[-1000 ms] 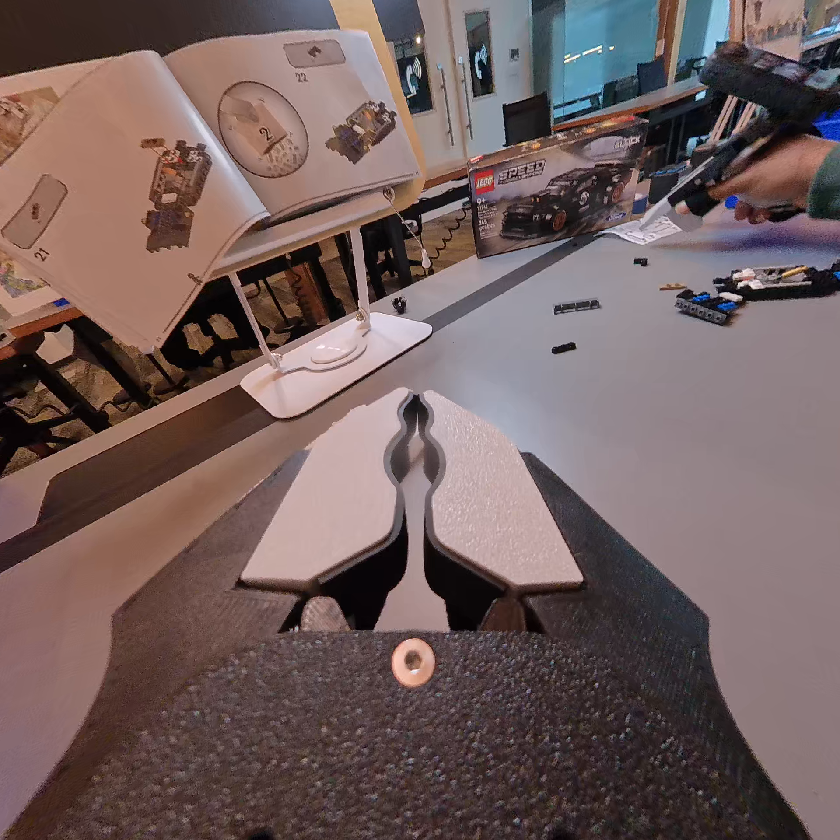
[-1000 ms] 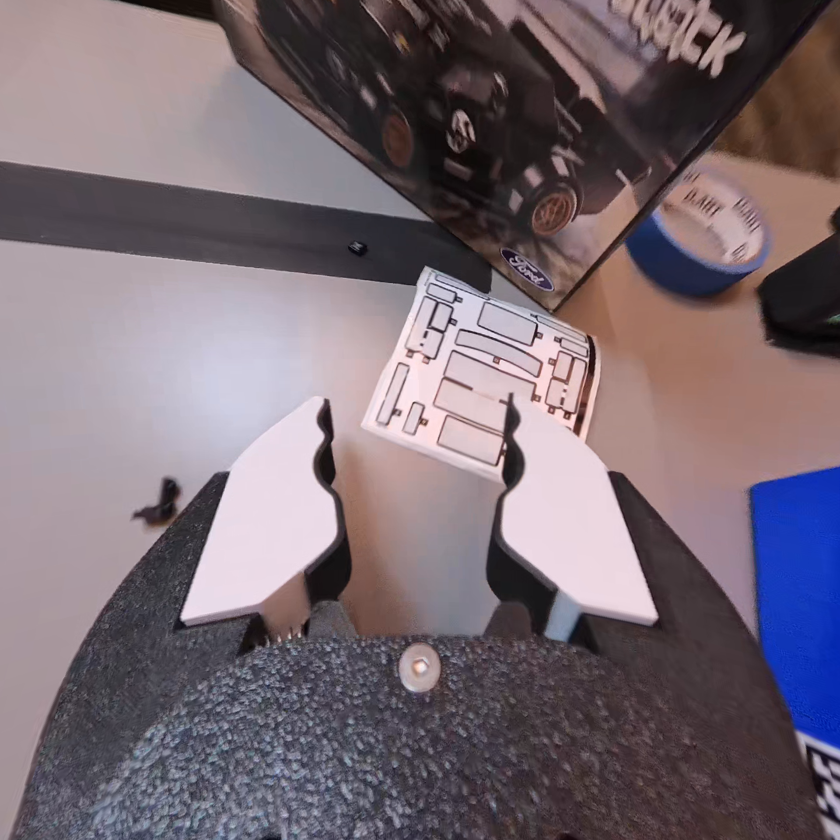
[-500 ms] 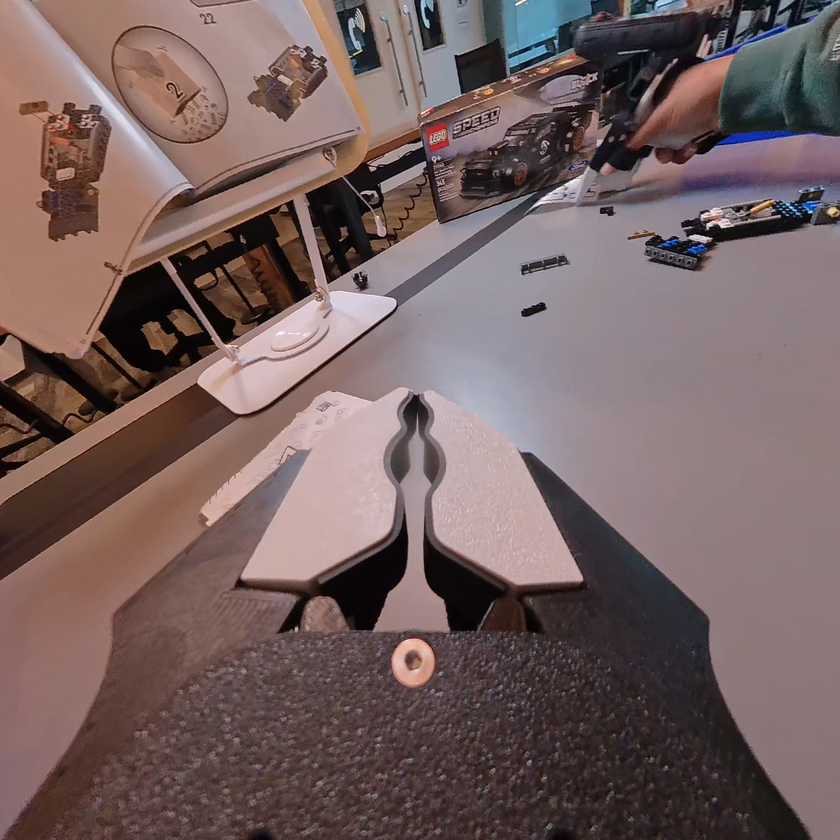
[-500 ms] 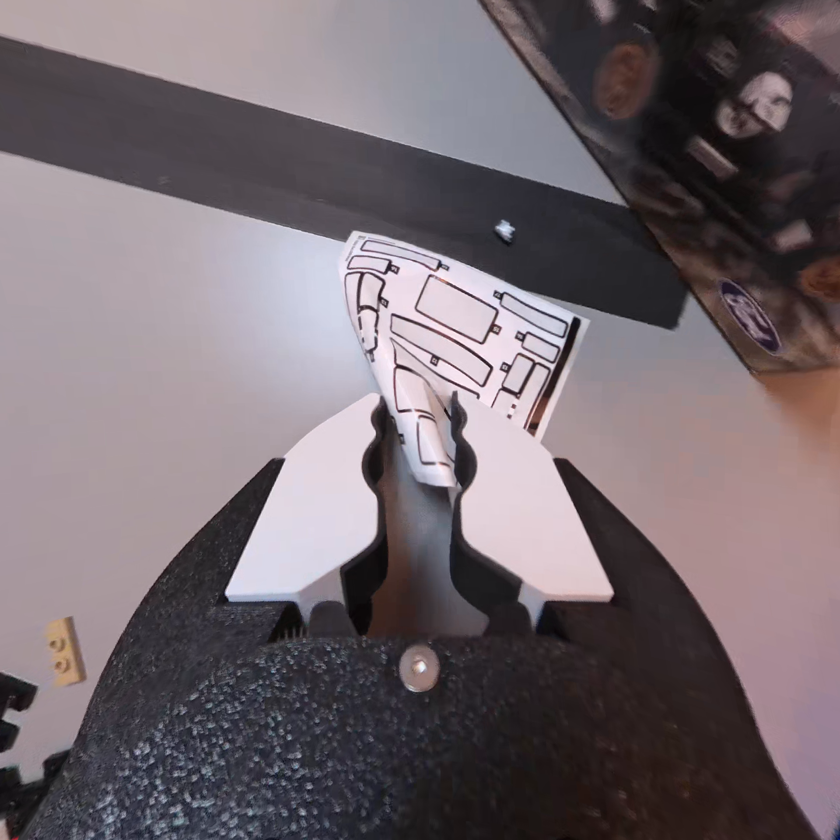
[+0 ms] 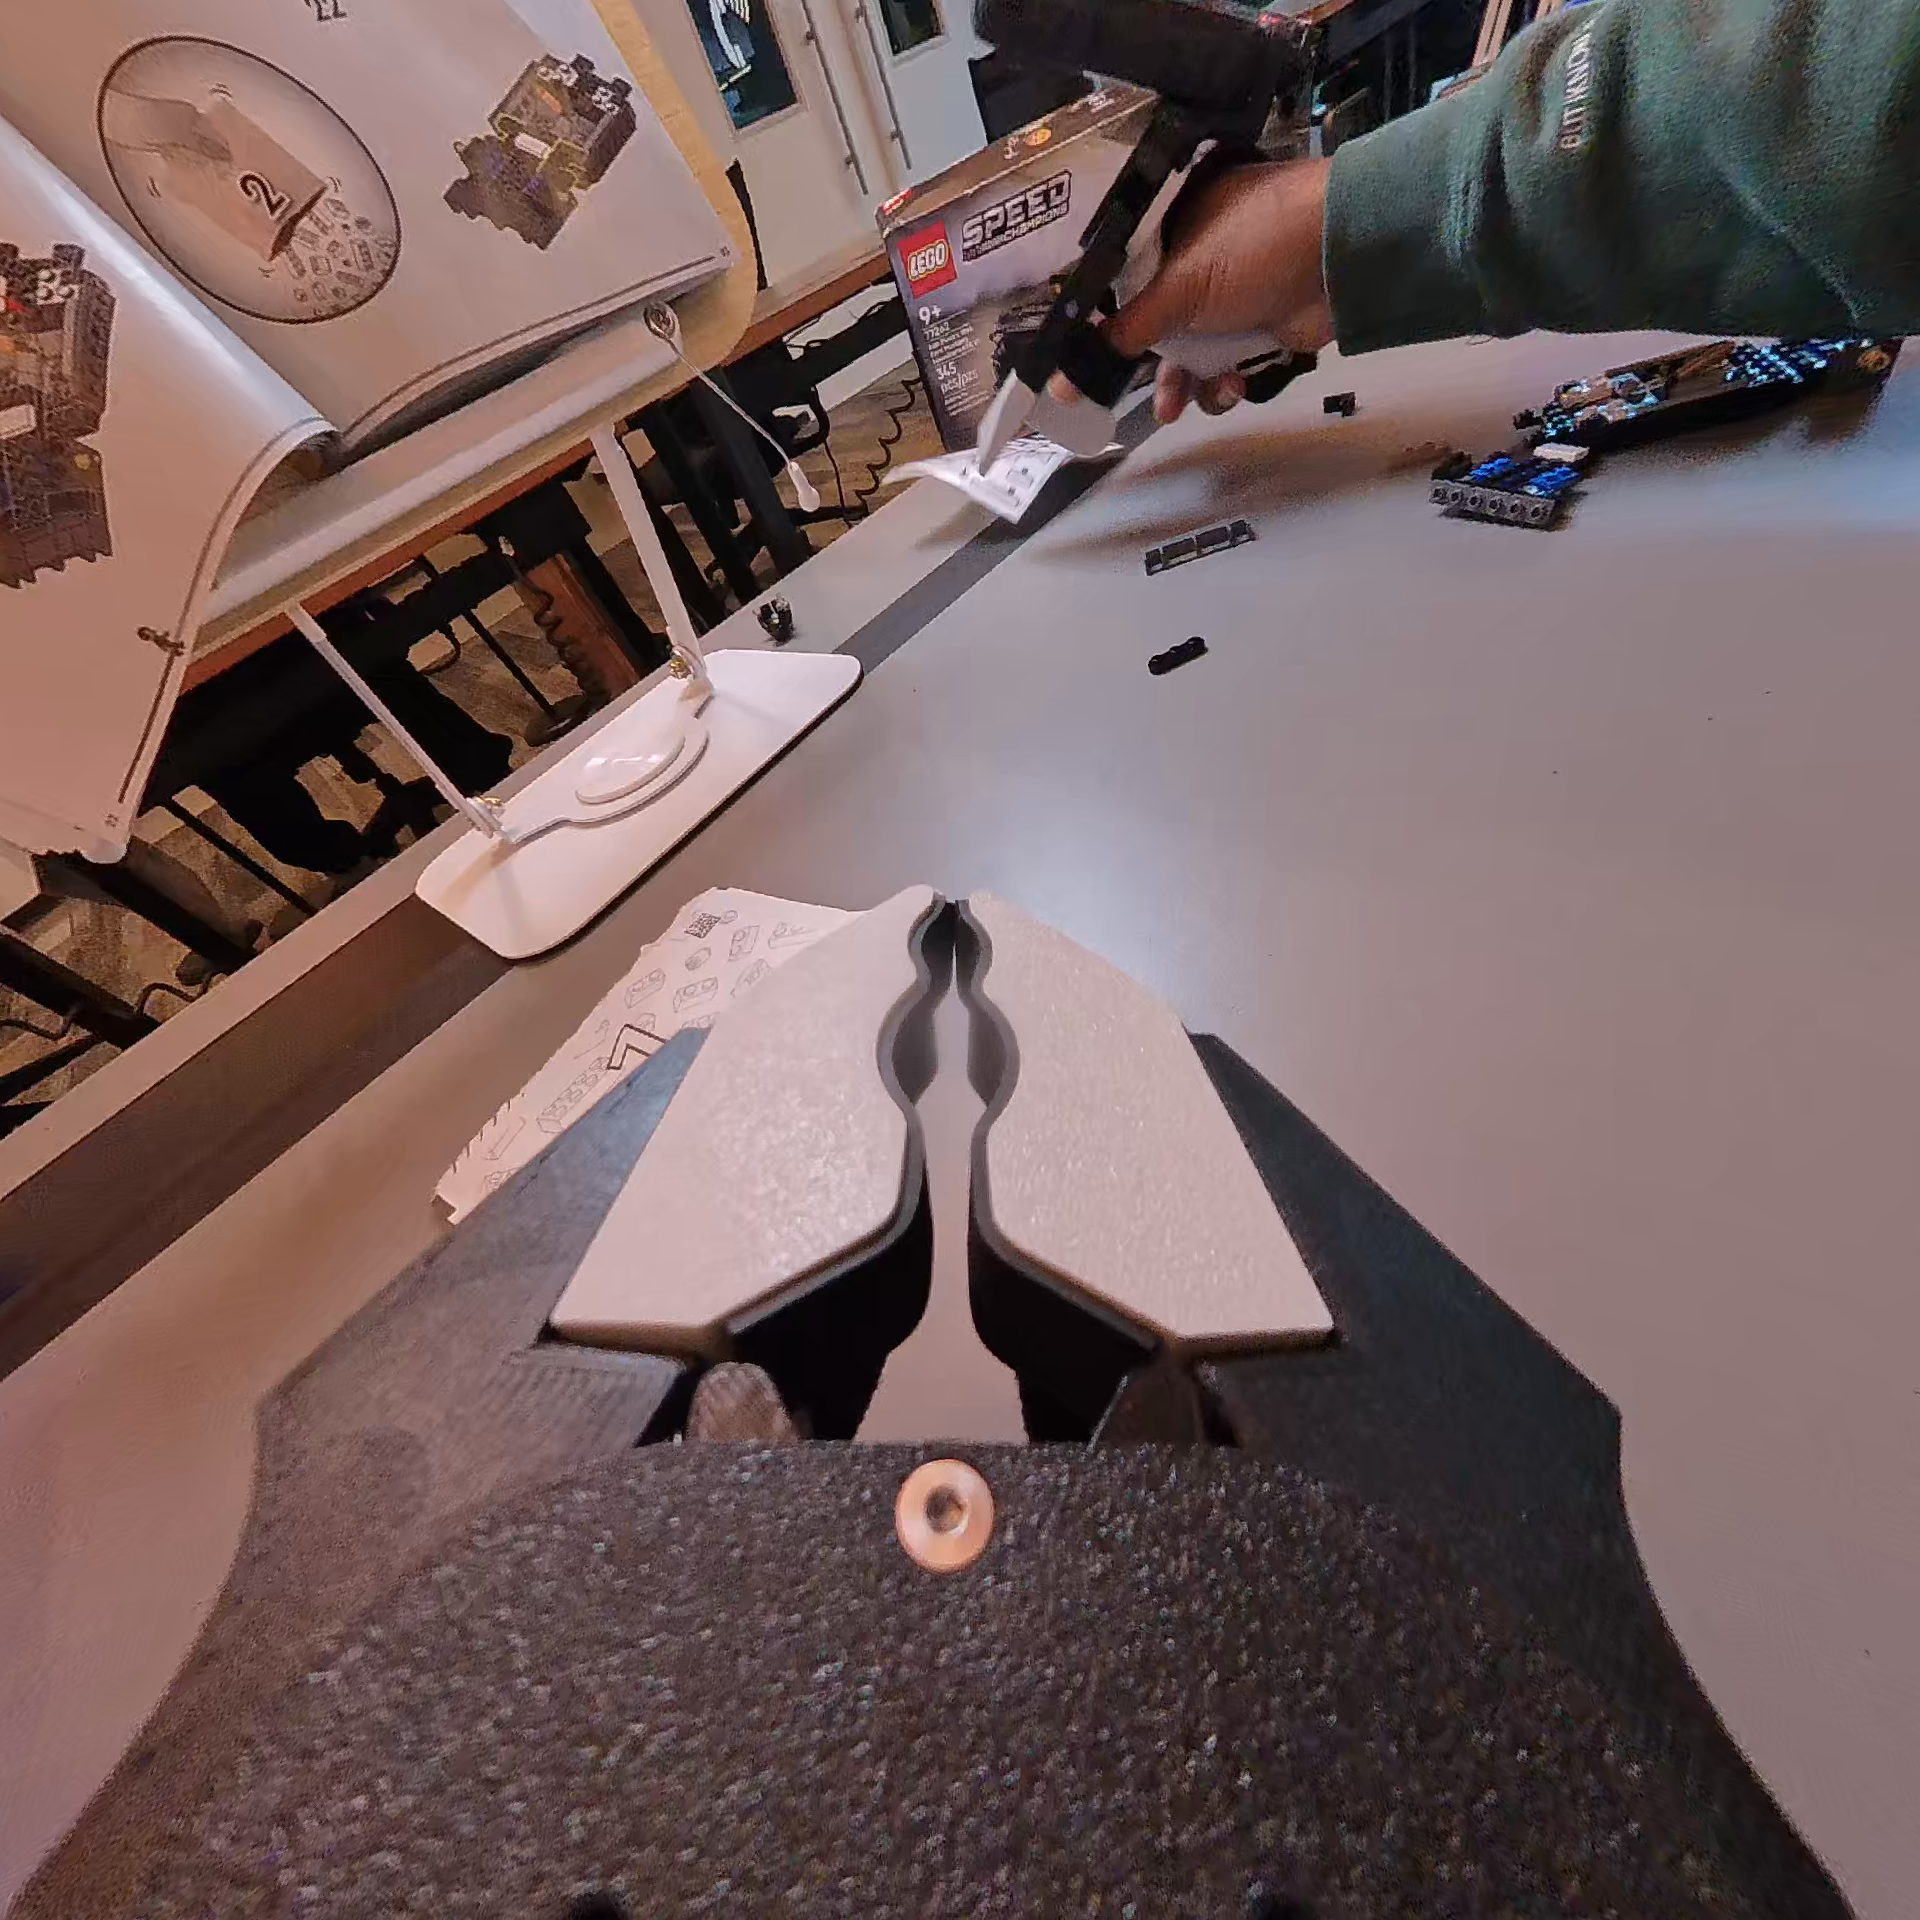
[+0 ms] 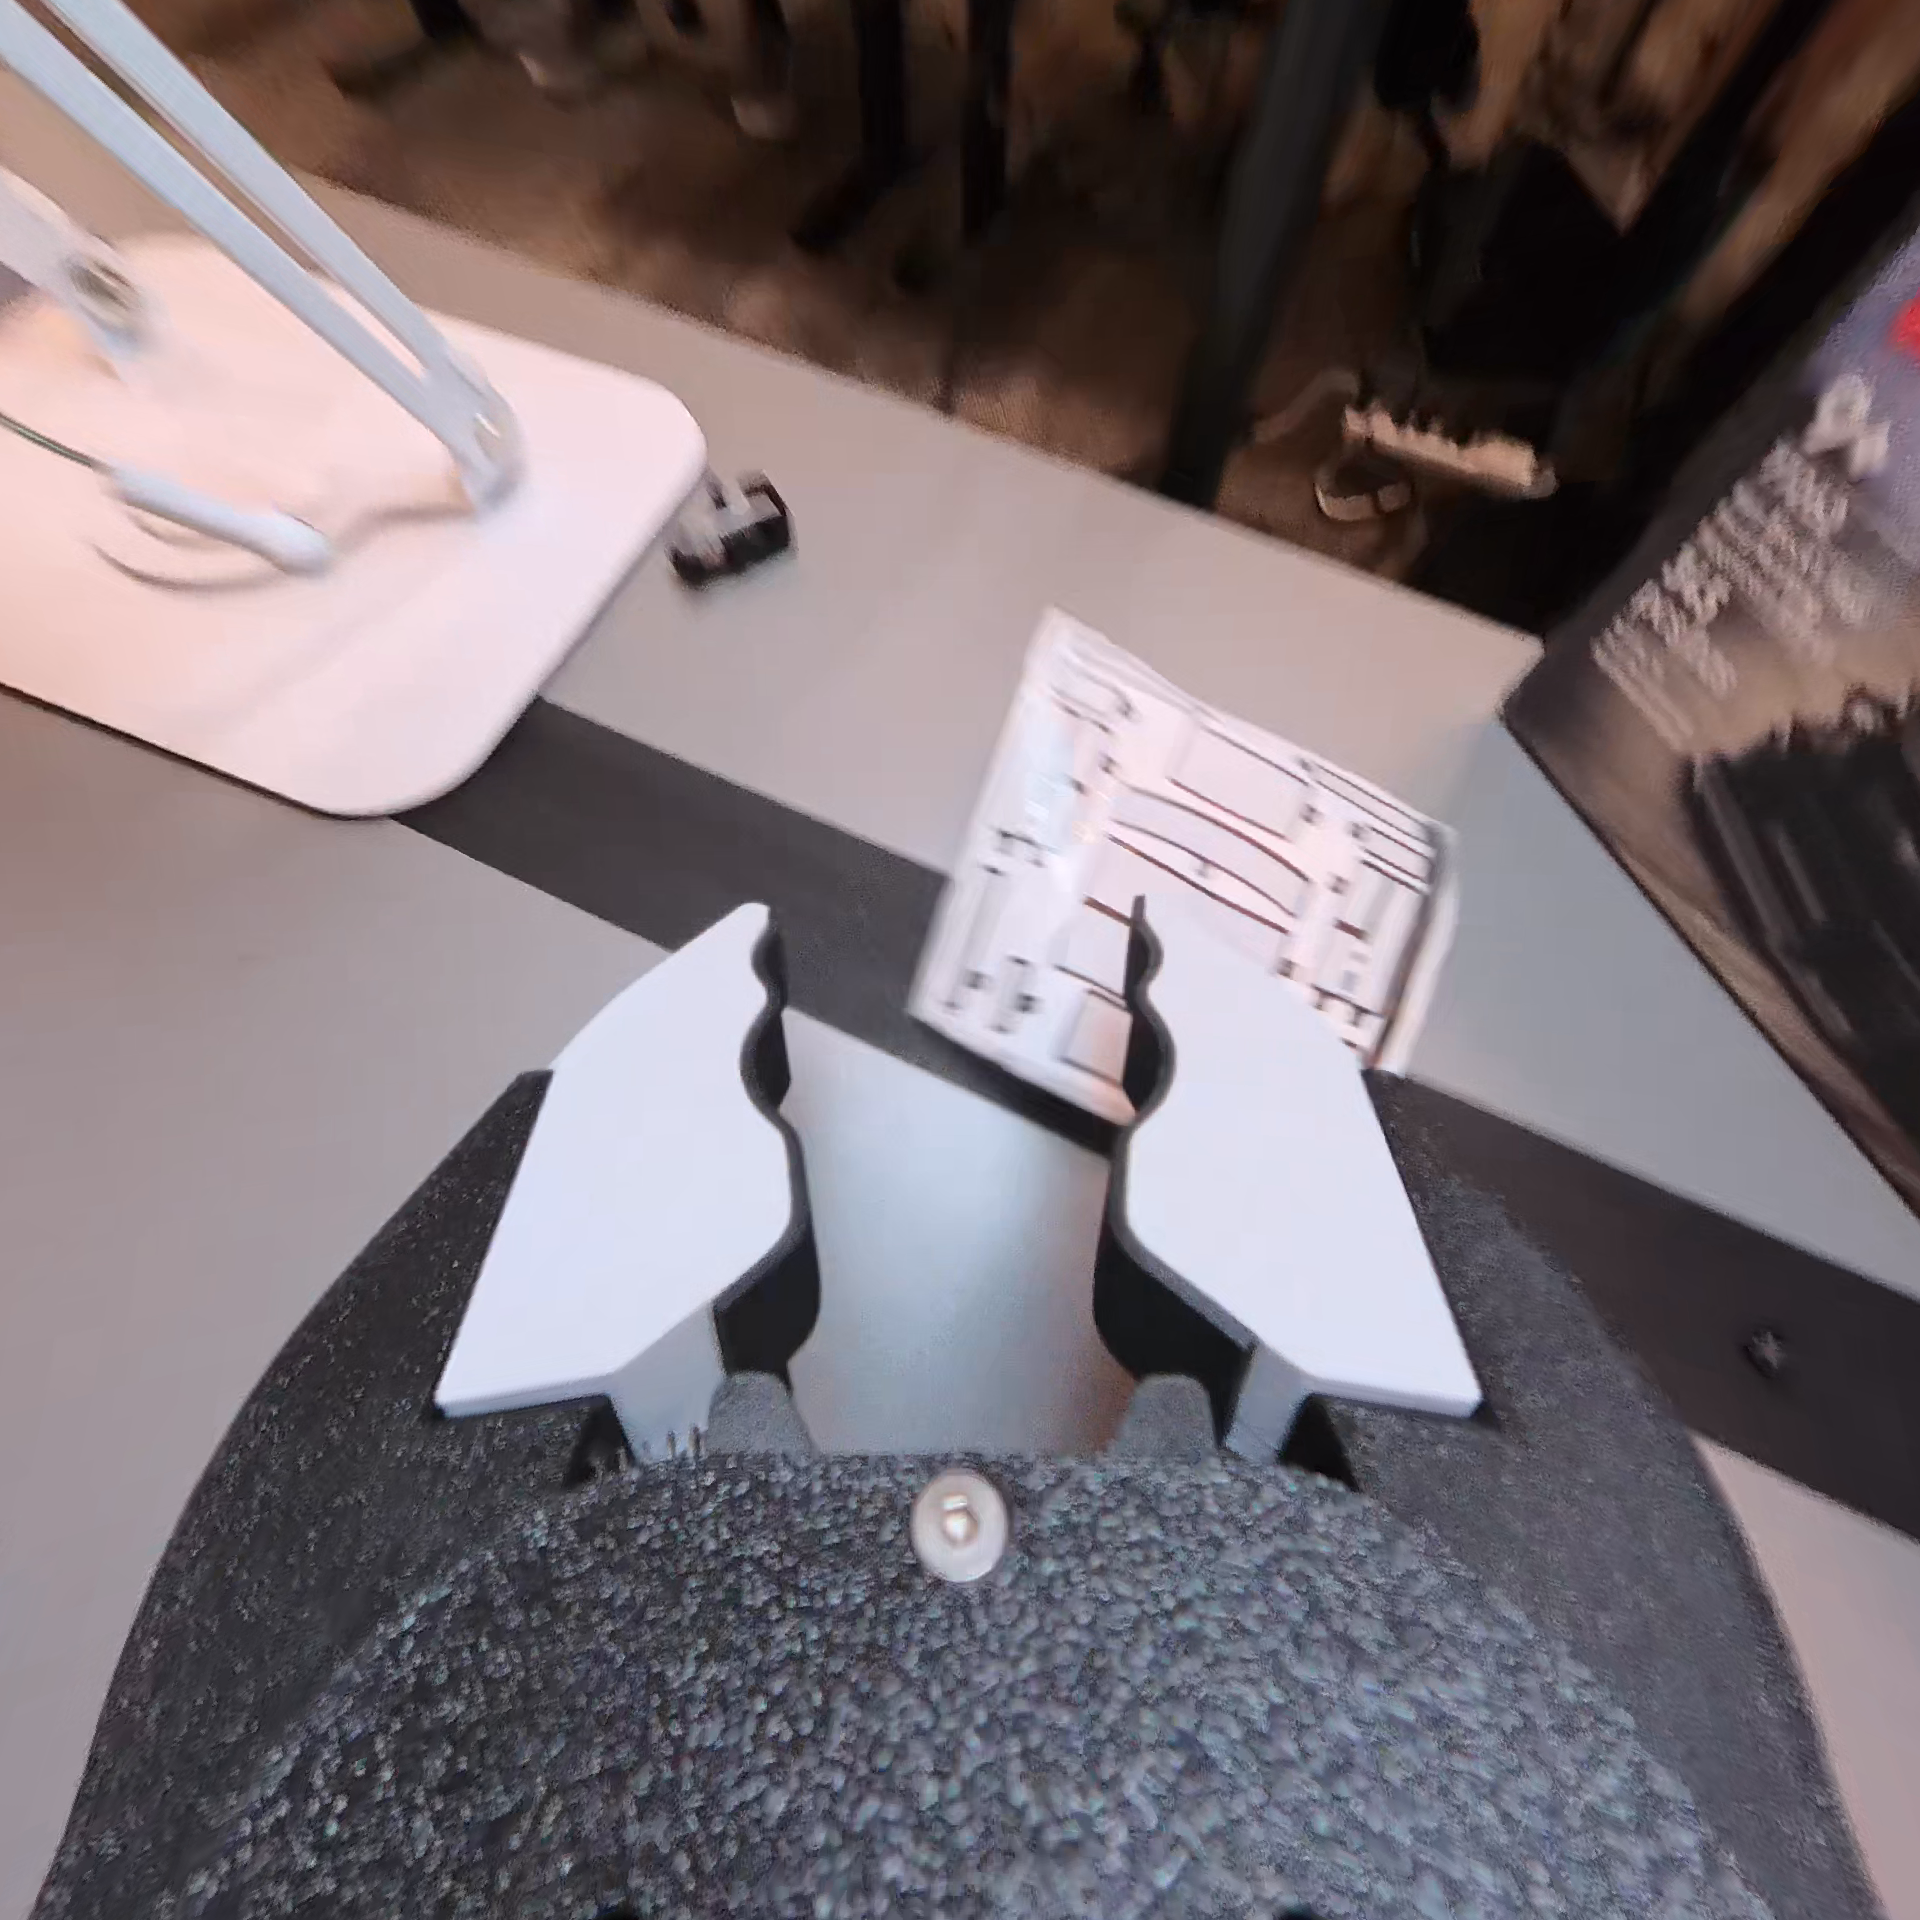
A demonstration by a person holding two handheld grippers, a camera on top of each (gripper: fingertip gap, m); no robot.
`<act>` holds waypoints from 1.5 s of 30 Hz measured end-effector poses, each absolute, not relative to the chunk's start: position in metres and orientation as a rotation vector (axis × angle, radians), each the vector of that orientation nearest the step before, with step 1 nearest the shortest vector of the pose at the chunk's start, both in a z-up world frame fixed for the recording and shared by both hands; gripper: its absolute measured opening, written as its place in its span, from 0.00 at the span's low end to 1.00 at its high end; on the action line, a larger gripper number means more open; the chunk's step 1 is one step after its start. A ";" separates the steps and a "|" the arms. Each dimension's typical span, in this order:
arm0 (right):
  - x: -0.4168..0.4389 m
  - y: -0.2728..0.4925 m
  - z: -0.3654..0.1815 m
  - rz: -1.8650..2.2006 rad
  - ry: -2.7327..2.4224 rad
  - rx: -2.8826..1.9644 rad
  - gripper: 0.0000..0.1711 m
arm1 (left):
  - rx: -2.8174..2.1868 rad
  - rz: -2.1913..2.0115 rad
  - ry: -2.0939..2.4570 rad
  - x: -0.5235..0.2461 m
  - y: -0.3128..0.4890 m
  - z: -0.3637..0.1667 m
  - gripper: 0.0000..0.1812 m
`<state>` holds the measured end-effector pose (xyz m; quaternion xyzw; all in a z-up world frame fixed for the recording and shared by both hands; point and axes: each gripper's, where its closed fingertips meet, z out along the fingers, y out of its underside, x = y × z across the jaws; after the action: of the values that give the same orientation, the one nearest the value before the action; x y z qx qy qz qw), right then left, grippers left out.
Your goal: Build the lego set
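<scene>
My right gripper (image 6: 951, 920) is open and empty, low over the grey table (image 6: 260, 1039). A white sticker sheet (image 6: 1195, 810) with black outlines lies just ahead of it, across the table's black strip (image 6: 675, 831). The right finger overlaps the sheet's near edge. In the left wrist view the right gripper (image 5: 1029, 442) is far off, held by a hand (image 5: 1226, 281) in a green sleeve, right above the sheet (image 5: 997, 478). My left gripper (image 5: 951, 914) is shut and empty, low over the table (image 5: 1455, 935), beside a printed white paper (image 5: 665, 1018).
A white book stand (image 5: 644, 790) holds an open instruction book (image 5: 312, 208); its base (image 6: 312, 582) is left of the sheet, with a small black piece (image 6: 727, 530) beside it. A dark toy box (image 6: 1766, 831) stands at right. Loose black pieces (image 5: 1195, 545), a blue piece (image 5: 1507, 494) and a part-built model (image 5: 1714, 379) lie farther right. The tips of one gripper are about 40 cm away from the tips of the other.
The right gripper closed on the sticker sheet, carried it left toward the book stand, and has now opened and let it go. The left gripper stayed shut and drew back, uncovering the printed paper.
</scene>
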<state>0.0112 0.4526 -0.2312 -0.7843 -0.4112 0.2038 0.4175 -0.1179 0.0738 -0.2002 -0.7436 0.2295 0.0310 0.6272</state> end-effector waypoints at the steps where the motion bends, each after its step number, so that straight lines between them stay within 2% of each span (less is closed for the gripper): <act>1: 0.008 0.451 -0.223 0.568 -1.030 -1.920 0.38 | -1.707 0.070 0.529 -0.118 0.074 -0.201 0.00; 4: 0.023 0.455 -0.203 0.684 -0.982 -1.864 0.39 | -1.707 0.067 0.537 -0.117 0.073 -0.201 0.00; 8: 0.084 0.489 -0.195 0.630 -0.843 -1.886 0.28 | -1.712 0.054 0.553 -0.113 0.074 -0.203 0.00; 14: 0.165 0.531 -0.249 0.361 -0.870 -2.100 0.21 | -1.724 0.060 0.570 -0.112 0.076 -0.208 0.00; 21: 0.177 0.542 -0.277 0.306 -0.946 -2.190 0.15 | -1.740 0.066 0.568 -0.115 0.078 -0.213 0.00; 32: 0.167 0.545 -0.281 0.290 -1.004 -2.256 0.04 | -1.750 0.063 0.589 -0.114 0.078 -0.217 0.00; 35: 0.167 0.544 -0.281 0.276 -1.007 -2.244 0.04 | -1.749 0.064 0.594 -0.114 0.078 -0.217 0.00; 40: 0.153 0.523 -0.253 0.425 -1.009 -2.091 0.04 | -1.746 0.067 0.586 -0.115 0.078 -0.215 0.00; 45: 0.124 0.446 -0.192 0.657 -1.092 -1.838 0.04 | -1.744 0.045 0.565 -0.115 0.077 -0.213 0.00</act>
<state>0.1240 0.4460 -0.1923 -0.7390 -0.4391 0.2642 0.4373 -0.1148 0.0773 -0.2125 -0.7549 0.2447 0.0195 0.6081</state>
